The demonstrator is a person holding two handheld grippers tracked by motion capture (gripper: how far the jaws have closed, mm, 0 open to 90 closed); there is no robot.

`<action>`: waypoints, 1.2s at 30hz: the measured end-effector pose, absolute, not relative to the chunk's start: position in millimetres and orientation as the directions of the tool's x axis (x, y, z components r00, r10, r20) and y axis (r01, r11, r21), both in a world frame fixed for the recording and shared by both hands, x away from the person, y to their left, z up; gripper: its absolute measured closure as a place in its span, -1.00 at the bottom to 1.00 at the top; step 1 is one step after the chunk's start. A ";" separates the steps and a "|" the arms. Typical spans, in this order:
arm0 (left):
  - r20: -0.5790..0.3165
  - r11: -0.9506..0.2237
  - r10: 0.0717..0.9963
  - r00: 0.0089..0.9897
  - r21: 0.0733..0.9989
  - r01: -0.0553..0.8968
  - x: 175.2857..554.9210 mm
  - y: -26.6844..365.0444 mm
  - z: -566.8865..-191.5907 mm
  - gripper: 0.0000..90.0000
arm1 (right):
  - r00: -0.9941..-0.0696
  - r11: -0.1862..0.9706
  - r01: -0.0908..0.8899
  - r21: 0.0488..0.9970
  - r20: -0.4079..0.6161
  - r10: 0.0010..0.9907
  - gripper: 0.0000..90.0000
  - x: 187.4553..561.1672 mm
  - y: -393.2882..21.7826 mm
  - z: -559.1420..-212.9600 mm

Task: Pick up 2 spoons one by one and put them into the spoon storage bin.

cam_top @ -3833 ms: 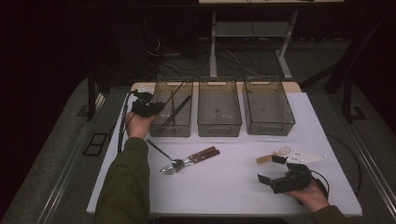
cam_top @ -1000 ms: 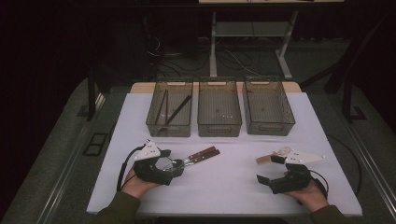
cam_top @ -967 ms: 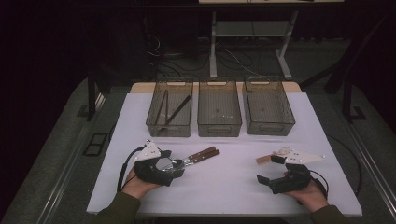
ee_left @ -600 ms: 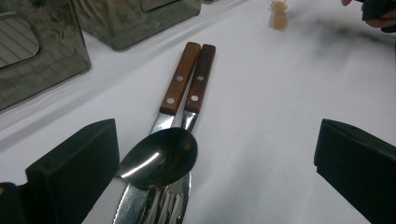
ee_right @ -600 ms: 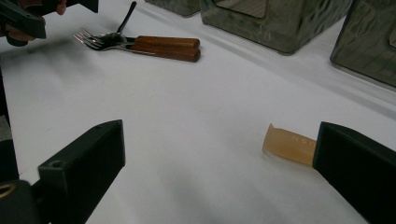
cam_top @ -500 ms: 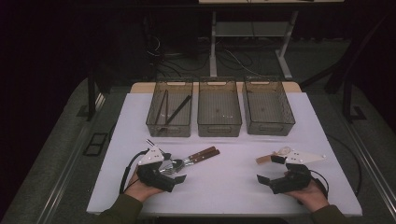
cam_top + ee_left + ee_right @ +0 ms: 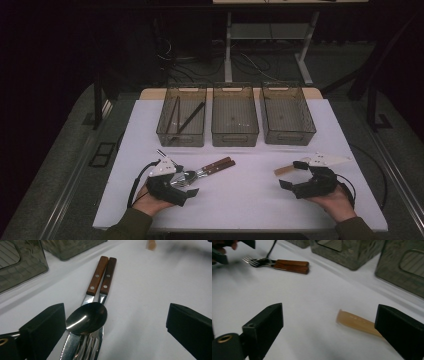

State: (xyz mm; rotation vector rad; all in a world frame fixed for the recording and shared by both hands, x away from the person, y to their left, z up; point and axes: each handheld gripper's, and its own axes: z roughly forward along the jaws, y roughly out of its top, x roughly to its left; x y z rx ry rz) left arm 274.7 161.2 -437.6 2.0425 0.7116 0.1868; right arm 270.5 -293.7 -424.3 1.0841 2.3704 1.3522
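A spoon [image 7: 86,318] lies on top of a knife [image 7: 96,277] and a fork [image 7: 108,276], both with brown wooden handles, on the white table top [image 7: 240,200]. My left gripper [image 7: 182,182] [image 7: 115,315] is open around the head end of this cutlery [image 7: 202,172]. Its jaws have just been opening, and the spoon bowl lies by the left jaw. My right gripper [image 7: 291,175] [image 7: 329,312] is open with its jaws just closing a little. A tan flat piece [image 7: 284,170] [image 7: 357,322] lies between them beside the right jaw, untouched.
Three smoky clear bins stand in a row at the back: the left bin [image 7: 180,139] holds two dark sticks [image 7: 190,117], and beside it are the middle bin [image 7: 235,140] and the right bin [image 7: 290,139]. Dark floor lies past the table edges.
Since the oldest frame my left hand came back from the left bin to the cutlery at the front. Its jaws spread wider over the last second. The right hand barely moved.
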 end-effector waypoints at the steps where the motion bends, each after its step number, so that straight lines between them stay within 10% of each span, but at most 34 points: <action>1: -0.144 -0.396 0.554 0.820 0.820 0.412 274.6 160.8 -437.6 -0.94 | -0.705 0.317 0.503 0.804 0.170 0.688 -0.72 272.0 -294.7 -423.6; 28: -0.124 -0.431 0.547 0.828 0.807 0.405 275.0 156.5 -439.4 -0.94 | -0.546 0.333 0.640 0.693 0.104 0.832 0.97 340.5 -321.6 -428.1; 36: -0.128 -0.429 0.545 0.829 0.806 0.407 274.9 155.9 -439.7 -0.94 | -0.533 0.374 0.680 0.631 0.075 0.843 1.00 354.3 -320.6 -441.1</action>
